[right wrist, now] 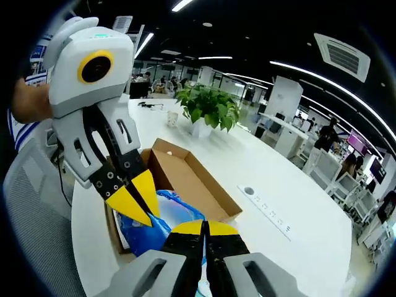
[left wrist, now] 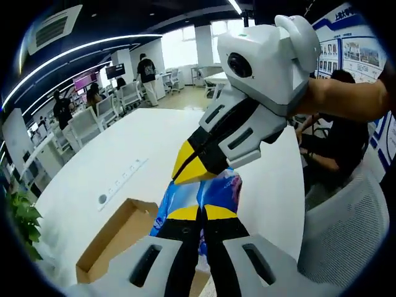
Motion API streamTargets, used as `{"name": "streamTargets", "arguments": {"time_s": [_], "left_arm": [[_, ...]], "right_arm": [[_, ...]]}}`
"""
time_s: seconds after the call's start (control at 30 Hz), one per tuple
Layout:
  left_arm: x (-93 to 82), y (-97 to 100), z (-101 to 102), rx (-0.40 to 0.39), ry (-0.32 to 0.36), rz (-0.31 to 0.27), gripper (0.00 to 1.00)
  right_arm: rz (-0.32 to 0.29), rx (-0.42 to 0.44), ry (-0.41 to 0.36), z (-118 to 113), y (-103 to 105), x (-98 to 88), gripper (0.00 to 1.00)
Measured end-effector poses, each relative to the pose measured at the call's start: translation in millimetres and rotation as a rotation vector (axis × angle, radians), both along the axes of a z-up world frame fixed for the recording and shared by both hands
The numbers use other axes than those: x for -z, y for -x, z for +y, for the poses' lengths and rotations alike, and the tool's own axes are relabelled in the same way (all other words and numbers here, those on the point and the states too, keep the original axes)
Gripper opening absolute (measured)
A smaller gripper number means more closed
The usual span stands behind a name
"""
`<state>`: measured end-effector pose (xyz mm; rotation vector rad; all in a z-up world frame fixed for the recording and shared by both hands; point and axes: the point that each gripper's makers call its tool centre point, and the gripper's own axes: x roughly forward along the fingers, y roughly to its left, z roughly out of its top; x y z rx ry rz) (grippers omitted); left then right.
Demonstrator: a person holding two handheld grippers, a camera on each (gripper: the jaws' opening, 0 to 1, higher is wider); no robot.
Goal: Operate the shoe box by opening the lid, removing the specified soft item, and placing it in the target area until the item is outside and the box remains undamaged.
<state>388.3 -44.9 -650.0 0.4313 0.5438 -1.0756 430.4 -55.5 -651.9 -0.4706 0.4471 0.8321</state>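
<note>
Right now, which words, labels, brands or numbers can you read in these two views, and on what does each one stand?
Nothing can be quoted with confidence.
Wall posters: blue panels with photos and characters, too small and blurred to read.
Blue soft bag: a printed pattern, no legible letters.
Cardboard box: plain brown, with no print seen.
Distant wall screen: it glows purple, and its content is unreadable.

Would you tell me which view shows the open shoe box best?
The right gripper view: the shoe box shows its open interior and walls beside the blue bag. The left gripper view catches one corner, partly hidden behind the jaws.
</note>
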Motion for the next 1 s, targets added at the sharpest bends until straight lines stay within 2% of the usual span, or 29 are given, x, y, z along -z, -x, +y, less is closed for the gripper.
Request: {"name": "streamTargets", "arguments": {"time_s": [0.6, 1.0], "left_arm": [[4.8, 5.0, -82, 0.145, -0.018, -0.009, 0.0], [10.9, 7.4, -119, 0.206, -0.031, -0.004, 0.0]], "right_arm": [[0.013, 0.13, 0.026, -81, 4, 6.7, 0.0], [0.03, 0.207, 0.022, -125, 3, 15.8, 0.0]]}}
